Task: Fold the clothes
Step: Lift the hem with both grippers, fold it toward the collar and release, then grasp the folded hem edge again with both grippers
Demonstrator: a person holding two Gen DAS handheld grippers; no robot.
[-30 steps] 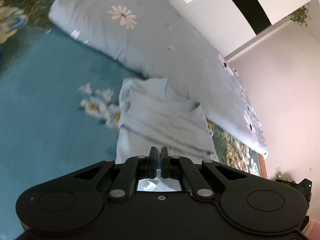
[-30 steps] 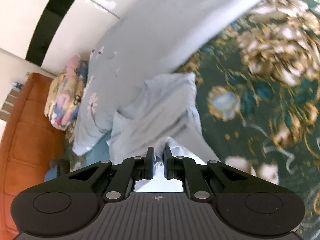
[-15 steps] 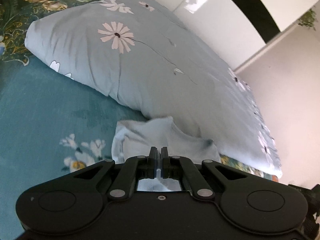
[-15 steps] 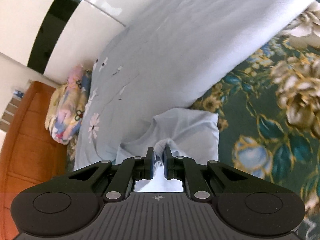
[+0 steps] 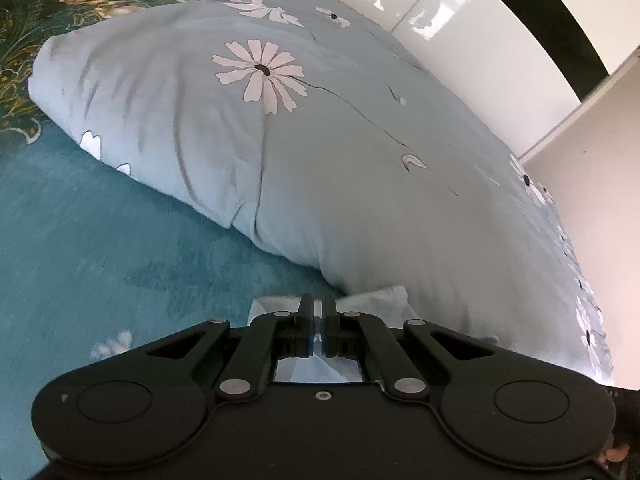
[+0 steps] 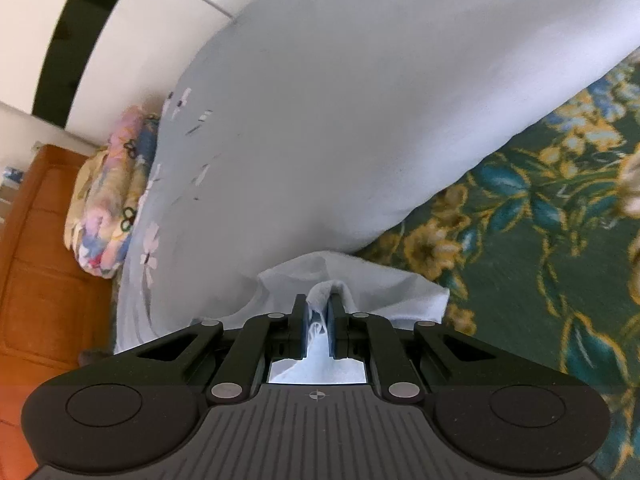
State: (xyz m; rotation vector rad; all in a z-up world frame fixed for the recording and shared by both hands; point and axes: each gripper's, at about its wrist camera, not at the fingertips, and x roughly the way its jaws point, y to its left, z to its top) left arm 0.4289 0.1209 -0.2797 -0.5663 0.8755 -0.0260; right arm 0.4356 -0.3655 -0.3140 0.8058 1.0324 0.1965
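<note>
Now both claws, left claw (image 5: 318,310) and right claw (image 6: 318,307), are clamped on the pale garment (image 6: 384,294), pushed closer to the daisy duvet (image 5: 320,152) than before, less cloth showing.

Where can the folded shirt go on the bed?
Bare teal sheet lies left of the shirt, below the duvet. Flowered sheet is free right of it. Straight ahead is crowded: the duvet bulges against the shirt.

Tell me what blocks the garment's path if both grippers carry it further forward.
The duvet lies directly ahead, its edge right against the pale blue garment that the left hand-held gripper and right hand-held gripper each pinch. Nothing else visible intervenes.
</note>
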